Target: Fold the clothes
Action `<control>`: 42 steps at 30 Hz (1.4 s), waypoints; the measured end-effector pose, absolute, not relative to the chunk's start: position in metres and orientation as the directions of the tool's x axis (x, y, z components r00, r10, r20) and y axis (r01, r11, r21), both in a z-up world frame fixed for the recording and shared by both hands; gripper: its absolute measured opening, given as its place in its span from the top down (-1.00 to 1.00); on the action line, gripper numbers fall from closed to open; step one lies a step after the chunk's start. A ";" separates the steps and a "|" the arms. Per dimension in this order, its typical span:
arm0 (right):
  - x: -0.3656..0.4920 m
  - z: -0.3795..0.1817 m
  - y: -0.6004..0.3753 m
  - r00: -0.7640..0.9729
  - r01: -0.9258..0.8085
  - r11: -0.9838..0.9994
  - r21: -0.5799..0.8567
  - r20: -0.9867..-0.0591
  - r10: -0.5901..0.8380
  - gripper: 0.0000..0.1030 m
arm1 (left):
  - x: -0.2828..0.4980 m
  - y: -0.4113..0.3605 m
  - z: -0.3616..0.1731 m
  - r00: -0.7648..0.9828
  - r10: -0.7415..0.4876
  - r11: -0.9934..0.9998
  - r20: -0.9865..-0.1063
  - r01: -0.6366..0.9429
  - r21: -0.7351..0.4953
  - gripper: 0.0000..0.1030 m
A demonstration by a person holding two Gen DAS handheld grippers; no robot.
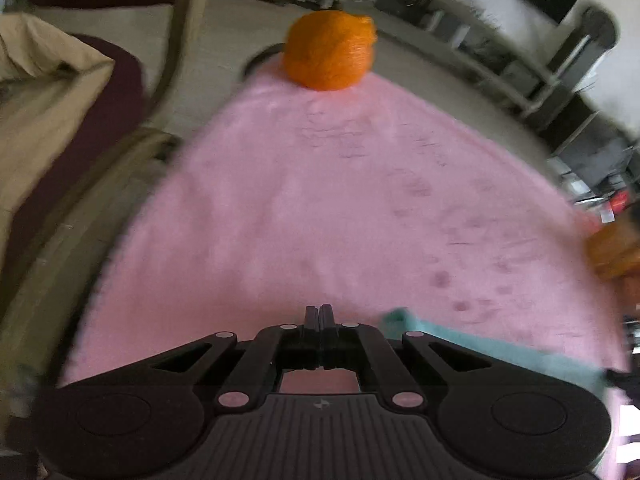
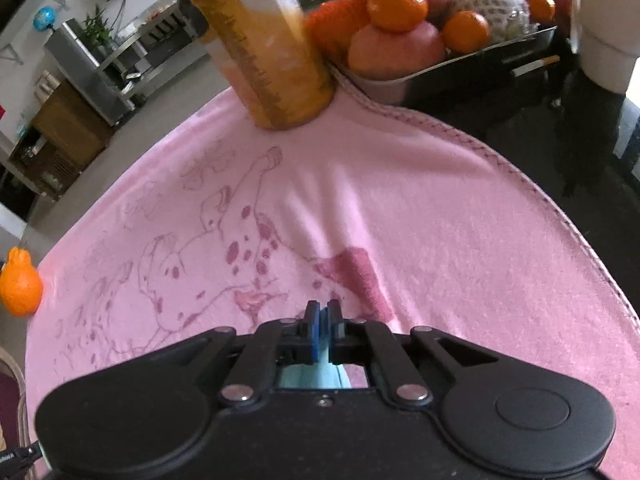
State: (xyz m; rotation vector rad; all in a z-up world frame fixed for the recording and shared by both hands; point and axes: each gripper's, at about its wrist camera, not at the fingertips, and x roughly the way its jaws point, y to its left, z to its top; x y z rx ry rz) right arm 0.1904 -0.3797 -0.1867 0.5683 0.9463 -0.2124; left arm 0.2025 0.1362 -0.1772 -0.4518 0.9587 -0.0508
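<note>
A pink towel (image 1: 320, 200) with a faint spotted-dog print lies spread over the table. In the right wrist view the same pink towel (image 2: 440, 220) shows its stitched hem at the right. A narrow teal cloth (image 1: 500, 352) runs from beside my left gripper (image 1: 320, 312) off to the right. The left jaws are shut tight; whether they pinch the teal cloth is hidden by the linkage. My right gripper (image 2: 323, 308) is shut on the teal cloth (image 2: 308, 378), which shows between and below its blue pads.
An orange (image 1: 330, 52) sits on the towel's far corner, and the same orange (image 2: 20, 288) shows at the left. A tall amber bottle (image 2: 268, 48) stands on the towel's far edge beside a metal tray (image 2: 440, 76) piled with fruit. A chair (image 1: 80, 120) stands left.
</note>
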 end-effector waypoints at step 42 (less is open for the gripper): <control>0.187 -0.186 -0.387 0.534 0.458 0.844 0.280 -0.846 -0.009 1.00 | 0.209 0.129 -0.184 0.531 -0.181 0.912 -0.828 -0.225 -0.344 0.87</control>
